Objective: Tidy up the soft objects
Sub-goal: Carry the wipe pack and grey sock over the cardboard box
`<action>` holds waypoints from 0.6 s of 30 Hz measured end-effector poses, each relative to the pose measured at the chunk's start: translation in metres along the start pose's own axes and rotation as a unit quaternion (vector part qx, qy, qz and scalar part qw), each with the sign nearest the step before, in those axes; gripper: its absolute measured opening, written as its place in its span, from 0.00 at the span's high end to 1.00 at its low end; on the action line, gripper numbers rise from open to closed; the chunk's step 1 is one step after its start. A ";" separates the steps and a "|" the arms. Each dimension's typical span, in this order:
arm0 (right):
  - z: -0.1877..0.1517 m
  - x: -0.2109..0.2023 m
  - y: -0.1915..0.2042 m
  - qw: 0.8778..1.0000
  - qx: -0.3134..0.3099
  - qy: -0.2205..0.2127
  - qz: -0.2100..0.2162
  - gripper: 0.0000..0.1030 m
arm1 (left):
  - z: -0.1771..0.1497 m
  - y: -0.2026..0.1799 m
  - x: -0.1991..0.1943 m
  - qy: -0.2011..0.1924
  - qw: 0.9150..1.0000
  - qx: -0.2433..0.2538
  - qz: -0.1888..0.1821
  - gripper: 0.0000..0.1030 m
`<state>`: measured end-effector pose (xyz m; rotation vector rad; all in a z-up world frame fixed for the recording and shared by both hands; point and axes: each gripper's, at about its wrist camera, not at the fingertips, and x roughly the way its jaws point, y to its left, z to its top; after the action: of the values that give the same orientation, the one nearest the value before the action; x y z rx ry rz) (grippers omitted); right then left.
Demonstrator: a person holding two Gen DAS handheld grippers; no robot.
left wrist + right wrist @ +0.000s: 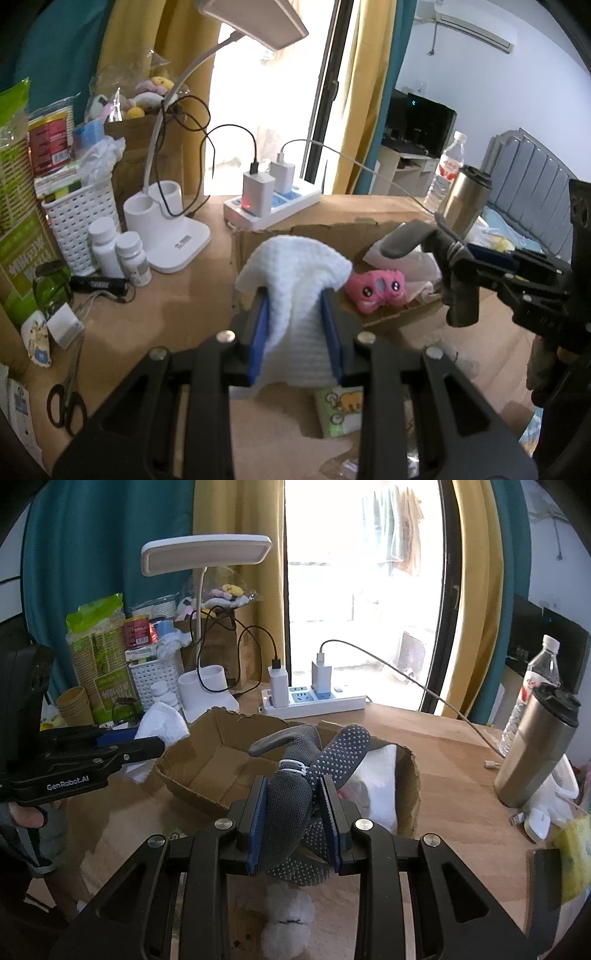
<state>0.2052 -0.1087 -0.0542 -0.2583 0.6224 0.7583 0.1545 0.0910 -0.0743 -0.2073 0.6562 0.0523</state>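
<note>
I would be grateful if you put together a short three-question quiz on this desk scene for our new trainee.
1. True or false: the left claw is shut on a white cloth.
2. What does the right claw hold? A) a pink plush toy B) a pair of grey dotted gloves C) scissors
3. Fill in: the pink plush toy lies inside the torn ____ box.

Key: 1 true. 2 B: the grey dotted gloves, tied with a white band, sit between its pads. 3 cardboard.
</note>
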 end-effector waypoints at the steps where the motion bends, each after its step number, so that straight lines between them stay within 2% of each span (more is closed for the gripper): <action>1: 0.001 0.003 0.001 1.000 -0.001 0.001 0.002 0.71 | 0.002 0.000 0.003 0.000 1.000 0.000 -0.001 0.72; 18: 0.013 0.034 0.005 1.000 -0.005 0.003 0.026 0.71 | 0.014 0.011 0.034 0.004 1.000 -0.010 -0.004 0.72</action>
<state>0.2266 -0.0802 -0.0648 -0.2555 0.6330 0.8111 0.1884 0.1036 -0.0863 -0.2291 0.6631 0.0496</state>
